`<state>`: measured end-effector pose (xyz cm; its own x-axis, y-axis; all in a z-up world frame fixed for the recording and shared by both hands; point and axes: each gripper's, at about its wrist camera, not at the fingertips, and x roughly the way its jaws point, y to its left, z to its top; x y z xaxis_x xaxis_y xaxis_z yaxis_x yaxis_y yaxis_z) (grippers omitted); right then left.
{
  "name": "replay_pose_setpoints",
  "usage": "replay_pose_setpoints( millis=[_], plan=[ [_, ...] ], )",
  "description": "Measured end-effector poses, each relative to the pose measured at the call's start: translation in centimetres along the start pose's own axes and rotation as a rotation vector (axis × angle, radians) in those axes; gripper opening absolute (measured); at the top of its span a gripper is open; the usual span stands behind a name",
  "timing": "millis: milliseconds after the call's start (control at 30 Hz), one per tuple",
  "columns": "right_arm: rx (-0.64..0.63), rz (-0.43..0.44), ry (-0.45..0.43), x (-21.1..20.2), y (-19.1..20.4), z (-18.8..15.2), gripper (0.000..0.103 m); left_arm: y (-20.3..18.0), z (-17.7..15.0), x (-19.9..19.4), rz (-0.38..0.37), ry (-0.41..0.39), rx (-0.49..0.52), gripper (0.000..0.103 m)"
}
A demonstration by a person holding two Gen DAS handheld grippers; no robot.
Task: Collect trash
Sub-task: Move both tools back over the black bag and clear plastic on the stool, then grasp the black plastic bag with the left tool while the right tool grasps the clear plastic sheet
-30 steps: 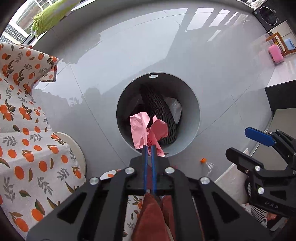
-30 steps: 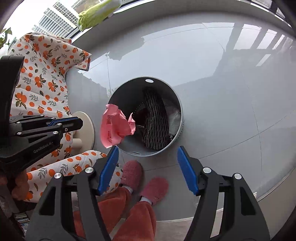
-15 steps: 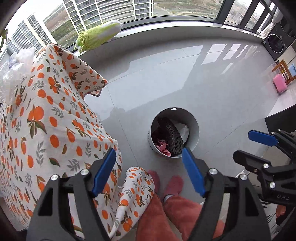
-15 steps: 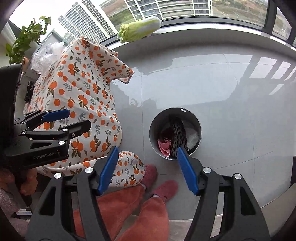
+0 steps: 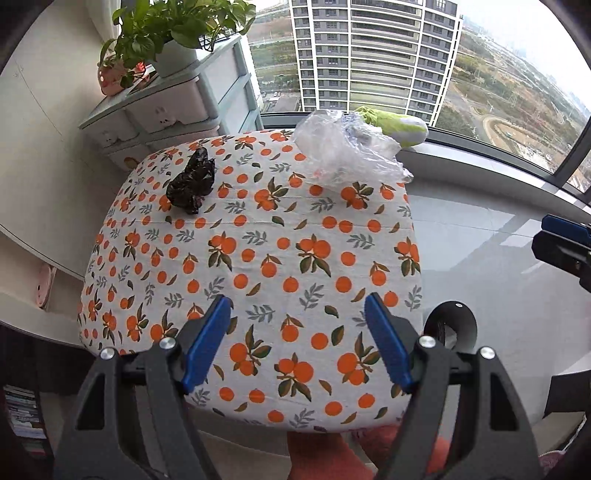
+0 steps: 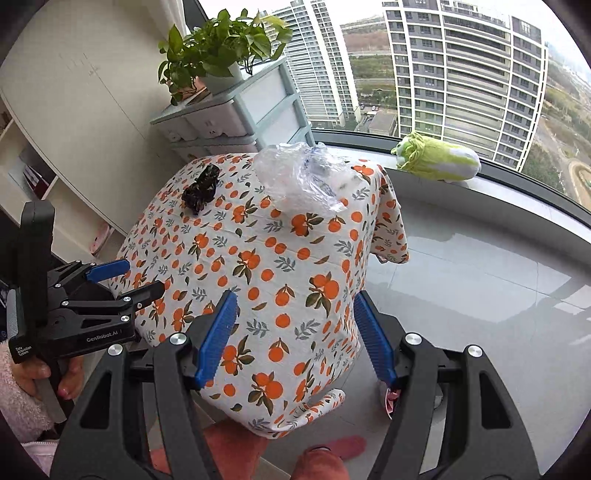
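Note:
A crumpled black bag (image 5: 190, 182) (image 6: 201, 190) and a clear plastic bag (image 5: 343, 151) (image 6: 303, 177) lie at the far side of the table under its orange-print cloth (image 5: 280, 258) (image 6: 280, 273). My left gripper (image 5: 297, 343) (image 6: 142, 275) hangs open and empty above the table's near edge. My right gripper (image 6: 295, 338) (image 5: 554, 240) is open and empty too, over the table's near right corner. The round grey bin (image 5: 466, 325) stands on the floor to the right of the table. The right wrist view hides it behind a finger.
A drawer unit (image 5: 177, 110) (image 6: 236, 118) with a potted plant (image 5: 173, 26) stands behind the table. A cabbage plush (image 6: 437, 158) lies on the window ledge. Glossy grey floor (image 5: 480, 258) stretches to the right. A person's legs and slippers (image 6: 332, 454) are below.
The left gripper let go of the pink paper, which now lies in the bin, and opened wide. Both grippers rose from over the bin and tilted up toward the table top.

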<state>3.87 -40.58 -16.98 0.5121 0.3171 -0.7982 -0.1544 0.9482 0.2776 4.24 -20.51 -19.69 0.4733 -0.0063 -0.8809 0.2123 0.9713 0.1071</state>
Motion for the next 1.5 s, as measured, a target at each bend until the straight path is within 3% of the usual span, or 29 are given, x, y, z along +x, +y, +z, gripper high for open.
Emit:
replay_pose_setpoints(
  millis=[300,433,633,867,1100,1300,1500],
  plan=[
    [-0.052,-0.012,0.003,5.6,11.2,8.6,0.063,13.3,6.6,1.6,0.025,-0.065,-0.057,0.075],
    [-0.016,-0.036,0.011,8.7,13.6,11.3,0.063,16.3,9.4,5.2,0.013,-0.054,-0.018,0.075],
    [-0.006,-0.079,0.054,12.8,15.3,14.3,0.063,18.0,12.9,12.0,-0.002,-0.035,0.041,0.075],
    [-0.053,-0.132,0.108,17.2,15.2,16.0,0.063,18.4,15.8,18.6,-0.022,0.019,0.04,0.075],
    [-0.015,-0.212,0.135,21.4,12.6,16.7,0.063,17.9,15.5,24.0,-0.028,0.122,0.039,0.075],
    [0.035,-0.358,0.185,25.9,7.7,16.2,0.063,17.4,14.2,25.6,-0.049,0.173,0.033,0.075],
    [0.08,-0.413,0.22,28.5,4.7,15.5,0.063,16.1,13.3,25.6,-0.056,0.182,0.068,0.075]
  ],
)
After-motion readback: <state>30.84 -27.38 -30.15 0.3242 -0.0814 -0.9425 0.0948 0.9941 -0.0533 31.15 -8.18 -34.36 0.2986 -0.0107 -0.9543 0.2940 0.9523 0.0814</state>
